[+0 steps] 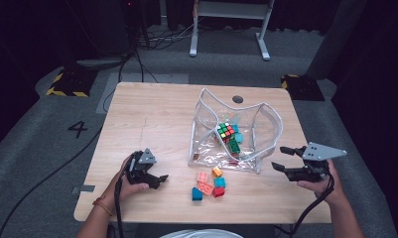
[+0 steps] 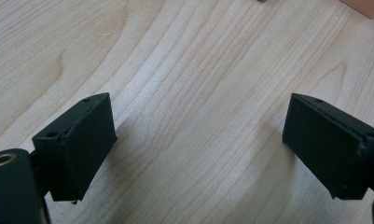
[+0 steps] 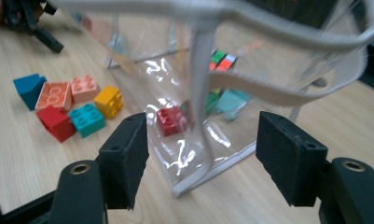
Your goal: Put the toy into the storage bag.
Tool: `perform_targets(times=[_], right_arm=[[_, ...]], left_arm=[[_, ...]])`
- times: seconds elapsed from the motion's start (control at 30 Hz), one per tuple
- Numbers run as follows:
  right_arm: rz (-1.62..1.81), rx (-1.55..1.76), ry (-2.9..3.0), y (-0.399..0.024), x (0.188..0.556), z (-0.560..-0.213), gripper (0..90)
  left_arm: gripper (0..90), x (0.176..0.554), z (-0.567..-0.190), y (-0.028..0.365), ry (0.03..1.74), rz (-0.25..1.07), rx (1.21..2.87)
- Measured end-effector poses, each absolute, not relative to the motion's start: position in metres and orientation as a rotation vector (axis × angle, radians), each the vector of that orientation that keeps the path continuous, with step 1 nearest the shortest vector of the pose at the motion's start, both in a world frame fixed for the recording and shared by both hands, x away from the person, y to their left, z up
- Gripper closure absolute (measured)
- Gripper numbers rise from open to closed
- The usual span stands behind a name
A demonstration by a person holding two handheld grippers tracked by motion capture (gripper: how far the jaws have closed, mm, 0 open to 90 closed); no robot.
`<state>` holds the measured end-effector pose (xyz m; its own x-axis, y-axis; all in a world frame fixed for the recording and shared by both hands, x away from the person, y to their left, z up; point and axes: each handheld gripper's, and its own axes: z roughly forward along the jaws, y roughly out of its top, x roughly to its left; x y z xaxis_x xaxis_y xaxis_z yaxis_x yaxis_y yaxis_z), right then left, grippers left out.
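From the high view, the left claw (image 1: 152, 177) rests low on the worktop (image 1: 152, 119), held in a hand at the near left, its jaws pointing toward the loose bricks. The right claw (image 1: 284, 158) is held above the near right edge, level, jaws spread and aimed at the clear pouch (image 1: 251, 134) just beside it. The pouch stands open in the middle of the worktop with one puzzle cube (image 1: 226, 130) and a few bricks inside. Six loose bricks (image 1: 209, 184) lie in a cluster in front of the pouch.

In the left gripper view, the jaws stand wide apart over bare wood, nothing between them.

In the right gripper view, the jaws are spread with the pouch's near corner (image 3: 194, 182) between them, not pressed. One red brick (image 3: 170, 120) shows through the plastic.
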<state>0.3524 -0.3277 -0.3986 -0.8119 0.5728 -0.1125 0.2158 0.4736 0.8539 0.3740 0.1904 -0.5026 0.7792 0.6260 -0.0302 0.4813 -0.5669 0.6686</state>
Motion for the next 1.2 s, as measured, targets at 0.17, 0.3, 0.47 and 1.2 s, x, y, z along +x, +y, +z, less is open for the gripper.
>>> perform_targets(times=[0.17, 0.3, 0.47, 1.2], right_arm=[[1.259, 0.657, 2.405, -0.317, 0.35, -0.42, 36.1], [1.258, 0.633, 2.451, -0.305, 0.348, -0.435, 37.2], [1.262, 0.599, 2.512, -0.287, 0.345, -0.451, 38.2], [1.247, 0.335, 2.724, -0.196, 0.331, -0.484, 43.1]], left_arm=[[9.5, 0.374, -0.503, 0.19, 0.82, 0.274, 2.283], [9.5, 0.374, -0.503, 0.19, 0.819, 0.274, 2.284], [9.5, 0.374, -0.503, 0.19, 0.819, 0.275, 2.285], [9.5, 0.374, -0.503, 0.19, 0.819, 0.274, 2.284]])
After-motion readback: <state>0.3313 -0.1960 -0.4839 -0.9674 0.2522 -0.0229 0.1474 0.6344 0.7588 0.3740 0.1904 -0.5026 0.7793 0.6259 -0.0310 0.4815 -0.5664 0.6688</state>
